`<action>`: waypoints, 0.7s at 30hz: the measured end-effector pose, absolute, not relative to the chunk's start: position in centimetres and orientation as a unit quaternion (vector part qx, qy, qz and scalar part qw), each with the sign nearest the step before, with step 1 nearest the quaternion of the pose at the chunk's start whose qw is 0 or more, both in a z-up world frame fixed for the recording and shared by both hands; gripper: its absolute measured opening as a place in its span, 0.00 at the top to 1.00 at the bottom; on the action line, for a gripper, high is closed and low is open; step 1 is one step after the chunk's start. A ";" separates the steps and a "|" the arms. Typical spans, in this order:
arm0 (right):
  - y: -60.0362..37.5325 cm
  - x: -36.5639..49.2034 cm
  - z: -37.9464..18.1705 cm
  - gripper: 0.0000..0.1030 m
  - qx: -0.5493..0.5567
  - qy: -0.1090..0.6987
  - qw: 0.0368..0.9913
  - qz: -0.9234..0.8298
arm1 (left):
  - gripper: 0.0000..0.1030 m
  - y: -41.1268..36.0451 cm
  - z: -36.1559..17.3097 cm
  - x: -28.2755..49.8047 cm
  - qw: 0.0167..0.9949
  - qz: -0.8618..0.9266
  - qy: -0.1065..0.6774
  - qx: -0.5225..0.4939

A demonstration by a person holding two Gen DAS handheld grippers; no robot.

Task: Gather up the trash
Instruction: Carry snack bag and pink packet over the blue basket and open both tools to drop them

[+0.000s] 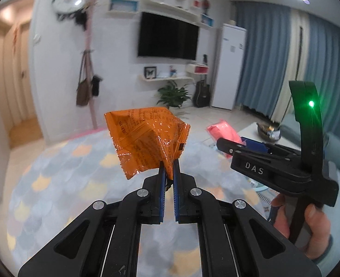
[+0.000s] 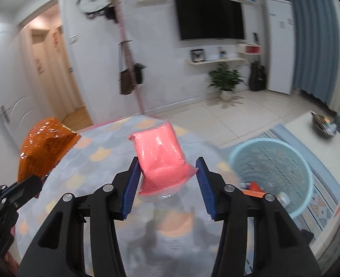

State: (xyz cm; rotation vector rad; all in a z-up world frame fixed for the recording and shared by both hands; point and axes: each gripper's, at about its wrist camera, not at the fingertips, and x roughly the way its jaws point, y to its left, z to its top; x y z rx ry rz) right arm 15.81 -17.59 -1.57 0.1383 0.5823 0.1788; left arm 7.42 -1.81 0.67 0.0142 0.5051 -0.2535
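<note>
The left gripper (image 1: 169,164) was pressed together on a crumpled orange snack wrapper (image 1: 146,138), pinching its lower corner between the blue pads (image 1: 161,180), so the wrapper stood up in the air above the rug (image 1: 66,168). Just to its right, the right gripper (image 2: 167,173) had its fingers spread wide, and a pink packet in clear plastic (image 2: 163,159) sat between them; its left side lay against the left blue pad (image 2: 133,184), and its right corner came close to the right pad, but I could not tell if it touched. The packet was tilted, leaning to the left. Below and to the right of this gripper stood a light blue plastic basket (image 2: 271,173) on the floor, with some pieces of trash at its bottom. Behind the basket was a white low table (image 2: 312,127) carrying a dark bowl (image 2: 323,123). Farther away, on the tiled floor, a potted plant (image 2: 226,80) stood near the wall, with a black guitar (image 2: 258,76) and a white fridge (image 2: 279,46) beside it, and a television (image 2: 210,18) hung on the wall above.
</note>
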 end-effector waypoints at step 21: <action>-38.9 21.8 -11.8 0.55 0.197 0.385 0.898 -0.080 | 0.96 -20.3 -3.4 18.6 0.899 -0.285 0.329 0.049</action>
